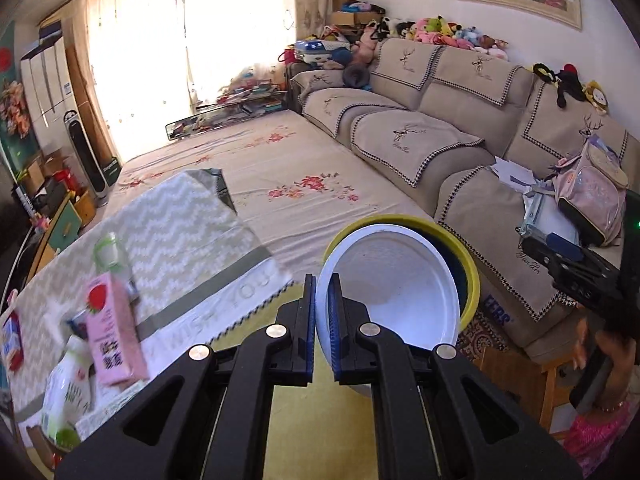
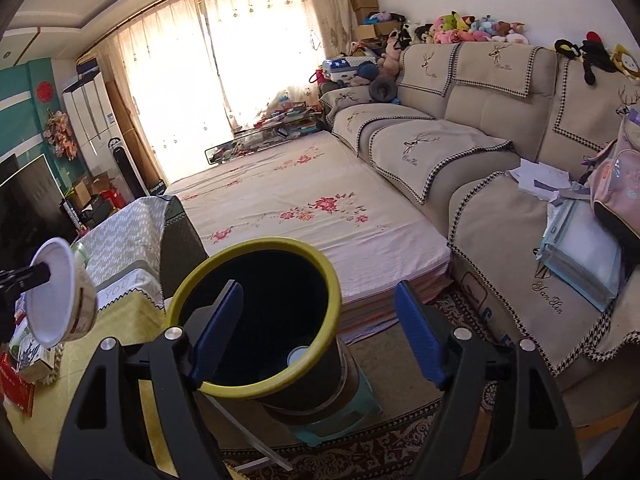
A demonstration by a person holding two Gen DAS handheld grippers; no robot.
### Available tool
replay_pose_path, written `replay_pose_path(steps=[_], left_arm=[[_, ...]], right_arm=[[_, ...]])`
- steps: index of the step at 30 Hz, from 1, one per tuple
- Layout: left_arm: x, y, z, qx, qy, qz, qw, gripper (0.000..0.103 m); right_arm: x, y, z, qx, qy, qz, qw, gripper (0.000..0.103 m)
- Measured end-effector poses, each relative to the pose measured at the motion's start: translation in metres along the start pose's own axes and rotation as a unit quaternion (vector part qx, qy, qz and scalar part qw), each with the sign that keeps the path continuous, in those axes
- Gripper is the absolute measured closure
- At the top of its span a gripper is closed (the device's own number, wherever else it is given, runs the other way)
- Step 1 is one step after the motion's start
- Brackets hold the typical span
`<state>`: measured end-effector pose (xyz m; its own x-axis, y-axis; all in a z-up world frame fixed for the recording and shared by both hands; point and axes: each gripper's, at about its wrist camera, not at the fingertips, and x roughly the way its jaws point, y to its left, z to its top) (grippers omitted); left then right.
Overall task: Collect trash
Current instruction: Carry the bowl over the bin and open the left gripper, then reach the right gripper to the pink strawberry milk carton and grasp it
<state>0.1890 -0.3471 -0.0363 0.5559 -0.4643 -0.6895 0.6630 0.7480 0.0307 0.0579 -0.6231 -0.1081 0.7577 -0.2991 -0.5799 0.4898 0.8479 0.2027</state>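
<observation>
The white paper bowl (image 1: 384, 280) is held by its rim in the left gripper (image 1: 322, 332), whose blue pads are clenched tightly on the thin wall. The mouth of the bowl is turned toward the camera and tilted on its side. In the left wrist view it overlaps the yellow-rimmed trash bin (image 2: 256, 312), but in the right wrist view the bowl (image 2: 56, 292) hangs to the left of the bin and apart from it, over the edge of the table (image 1: 160, 240). So I judge that the bowl is not yet above the opening; it must travel sideways toward the bin before it can be dropped.

The right gripper (image 2: 318, 334) stands wide open and holds nothing; the near rim of the bin lies between its fingers, and I cannot tell if they touch it. On the table wait a pink strawberry carton (image 1: 114, 332) and a green-and-white pouch (image 1: 68, 396).
</observation>
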Motion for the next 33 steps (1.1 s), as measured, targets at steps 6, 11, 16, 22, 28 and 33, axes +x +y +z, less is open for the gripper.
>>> replay_pose_path(steps=[6,11,16,22,28,33], left_arm=[[0.077,-0.036,0.031,0.014,0.042,-0.017,0.9989,0.096],[0.117,-0.048,0.031,0.009,0.070,-0.018,0.9974,0.065],[0.100,-0.046,0.025,0.006,0.049,-0.024,0.9985,0.044],[0.019,-0.017,0.009,-0.025,-0.017,-0.031,0.9991,0.029],[-0.068,0.034,-0.035,-0.072,-0.068,0.017,0.9949,0.012],[-0.134,0.090,-0.085,-0.128,-0.091,0.099,0.9826,0.009]], right_arm=[[0.006,-0.026,-0.003,0.019,0.010,-0.010,1.000,0.029],[0.016,-0.033,-0.005,0.027,0.021,-0.009,0.999,0.028],[0.022,-0.029,-0.007,0.025,0.028,-0.007,0.999,0.028],[0.021,-0.013,-0.009,0.015,0.033,0.006,0.999,0.025],[0.021,0.025,-0.012,-0.018,0.043,0.036,0.998,0.025],[0.017,0.083,-0.020,-0.064,0.052,0.084,0.993,0.024]])
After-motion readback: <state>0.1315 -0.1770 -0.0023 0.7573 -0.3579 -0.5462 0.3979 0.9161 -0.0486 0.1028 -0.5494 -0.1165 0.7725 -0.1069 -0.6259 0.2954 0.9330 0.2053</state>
